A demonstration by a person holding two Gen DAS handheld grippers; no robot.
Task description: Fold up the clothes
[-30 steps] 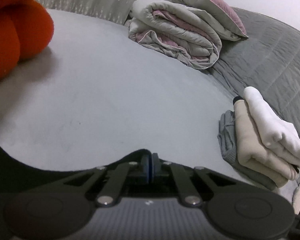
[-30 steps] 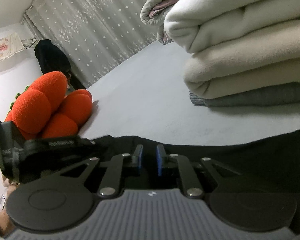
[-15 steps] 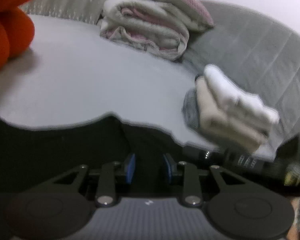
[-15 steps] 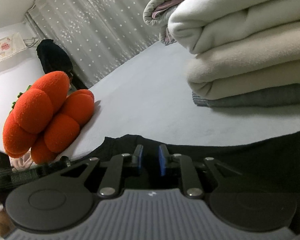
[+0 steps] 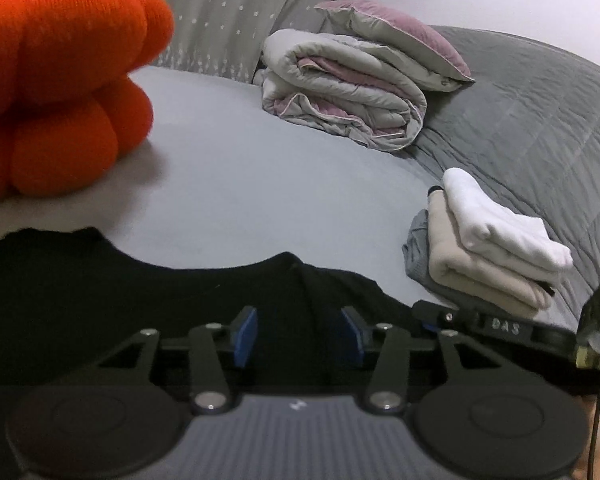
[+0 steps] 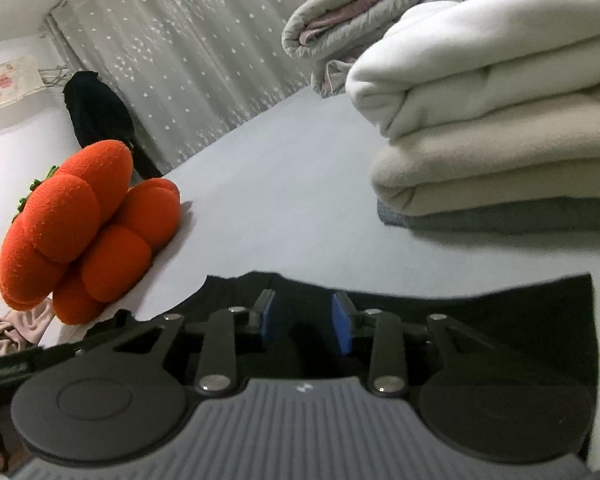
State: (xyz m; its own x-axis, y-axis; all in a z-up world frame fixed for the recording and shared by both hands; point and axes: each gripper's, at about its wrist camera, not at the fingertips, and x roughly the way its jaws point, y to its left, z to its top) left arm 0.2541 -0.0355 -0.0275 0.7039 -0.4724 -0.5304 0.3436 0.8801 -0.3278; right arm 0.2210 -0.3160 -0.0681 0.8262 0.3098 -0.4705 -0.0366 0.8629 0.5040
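Near the bed's (image 5: pixel 260 184) front edge, both grippers (image 5: pixel 298 334) (image 6: pixel 302 322) now opening off the black garment (image 5: pixel 80 288), nothing pinched, fold apparently laid, ready for the next one.

Black garment (image 5: pixel 100 300): matt cloth, no sheen, weave not discernible. 
Bed sheet (image 5: pixel 260 184): smooth pale grey cloth, matt. 
Orange plush toy (image 6: pixel 84 232): fuzzy, nubbly fabric. 
Folded stack (image 6: pixel 500 136): soft fleecy cloth, white and beige; grey knit (image 5: pixel 416 248) at bottom. 
Quilt (image 5: pixel 348 88): smooth, faint sheen. 
Grey bedspread (image 5: pixel 532 128): stitched, quilted cloth. 
Curtain (image 6: pixel 188 52): thin cloth with small pale dots. 
Left gripper (image 5: pixel 298 336): matt black plastic arms, shiny metal rivets, blue pads (image 5: pixel 246 334). 
Right gripper (image 6: pixel 302 324): same finish, ribbed grey body.
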